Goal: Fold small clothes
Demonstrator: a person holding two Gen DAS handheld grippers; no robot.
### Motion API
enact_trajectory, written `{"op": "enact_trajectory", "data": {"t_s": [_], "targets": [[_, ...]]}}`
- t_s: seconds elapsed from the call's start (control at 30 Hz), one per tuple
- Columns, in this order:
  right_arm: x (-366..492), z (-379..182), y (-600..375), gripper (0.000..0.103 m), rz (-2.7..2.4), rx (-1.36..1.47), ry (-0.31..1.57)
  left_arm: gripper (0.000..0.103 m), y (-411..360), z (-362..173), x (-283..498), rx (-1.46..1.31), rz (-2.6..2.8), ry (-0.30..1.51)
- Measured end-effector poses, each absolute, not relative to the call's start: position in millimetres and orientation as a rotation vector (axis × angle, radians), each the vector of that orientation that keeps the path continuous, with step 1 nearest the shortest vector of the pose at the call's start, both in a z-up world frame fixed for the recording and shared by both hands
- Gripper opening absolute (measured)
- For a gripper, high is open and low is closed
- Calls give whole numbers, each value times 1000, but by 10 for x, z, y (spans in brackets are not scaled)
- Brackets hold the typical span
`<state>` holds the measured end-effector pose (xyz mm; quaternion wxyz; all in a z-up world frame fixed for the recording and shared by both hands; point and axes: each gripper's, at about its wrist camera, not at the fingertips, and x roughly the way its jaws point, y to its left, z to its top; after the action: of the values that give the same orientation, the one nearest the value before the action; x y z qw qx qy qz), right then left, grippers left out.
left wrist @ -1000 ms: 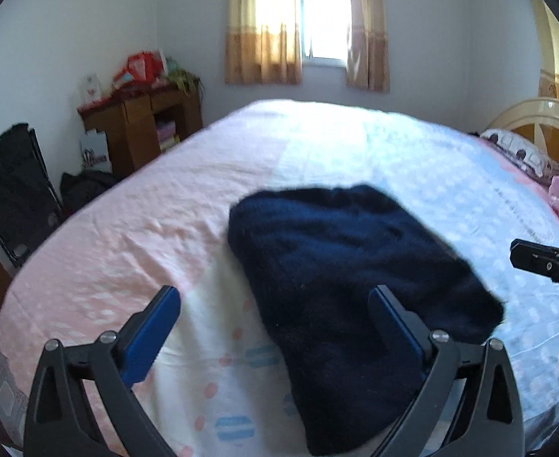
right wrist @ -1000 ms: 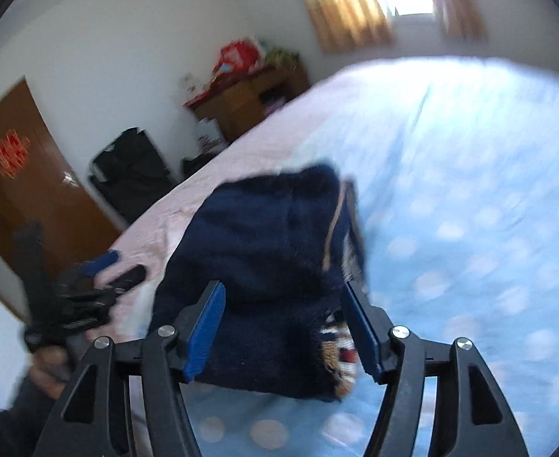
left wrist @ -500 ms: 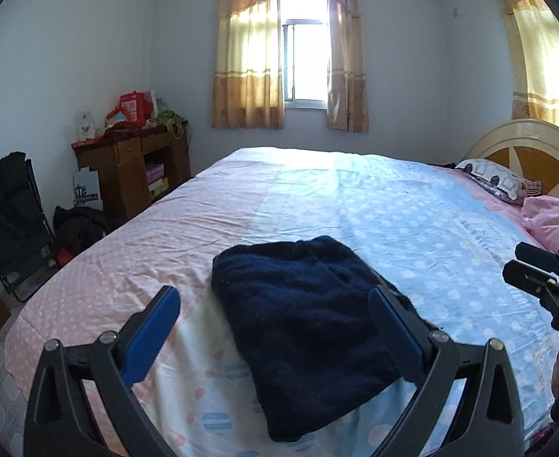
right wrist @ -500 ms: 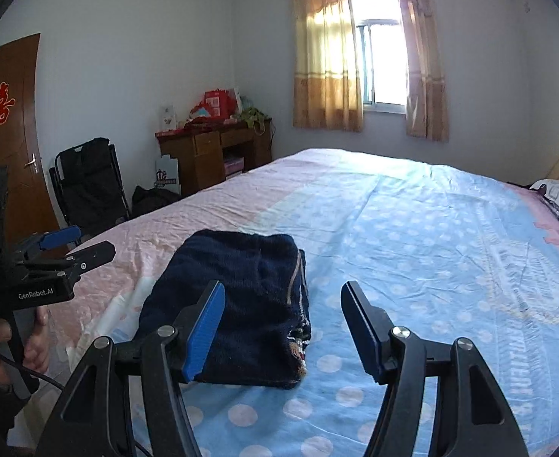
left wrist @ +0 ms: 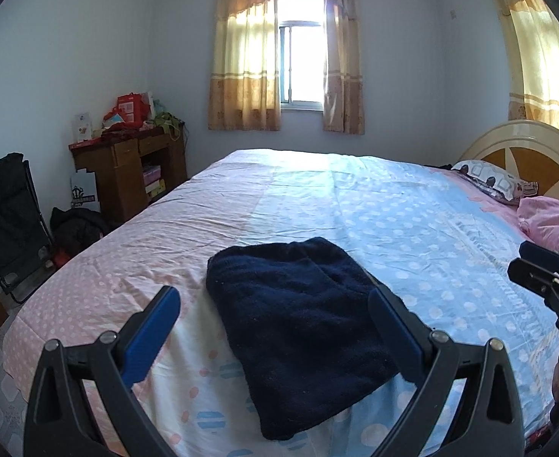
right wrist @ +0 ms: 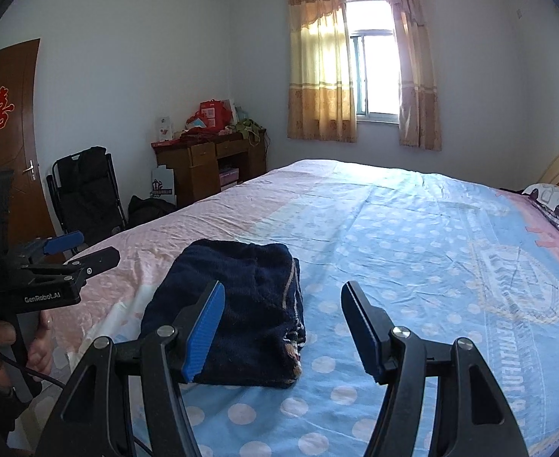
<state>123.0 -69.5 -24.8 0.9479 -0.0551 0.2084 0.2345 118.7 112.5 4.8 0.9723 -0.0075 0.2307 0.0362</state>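
1. Left wrist view: the left gripper (left wrist: 273, 325) hangs above the bed (left wrist: 412, 228), jaws wide and empty; the folded navy garment (left wrist: 298, 323) lies flat on the sheet below.
2. Right wrist view: the right gripper (right wrist: 283, 327) hovers with jaws wide, holding nothing; the folded navy garment (right wrist: 241, 304) rests on the bed (right wrist: 412, 236), beneath its left finger (right wrist: 203, 331).

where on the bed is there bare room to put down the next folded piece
Widest free patch: blue dotted sheet between the folded navy garment and the pillow. The far stretch toward the window is also bare, as is the pink strip left of the garment. Crowded by the headboard: pillow and pink bedding.
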Motion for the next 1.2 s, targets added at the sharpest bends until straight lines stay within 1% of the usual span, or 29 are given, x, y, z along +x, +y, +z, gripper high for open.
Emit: {"op": "enact_trajectory", "data": {"t_s": [0.73,1.2], "targets": [[1156,-233,-707,65,484,-104,412,102,1069,34,1188,-6,72,477],[1093,-168,-771,65,468,-75,348,103,1035,70,1175,40,65,464]]}}
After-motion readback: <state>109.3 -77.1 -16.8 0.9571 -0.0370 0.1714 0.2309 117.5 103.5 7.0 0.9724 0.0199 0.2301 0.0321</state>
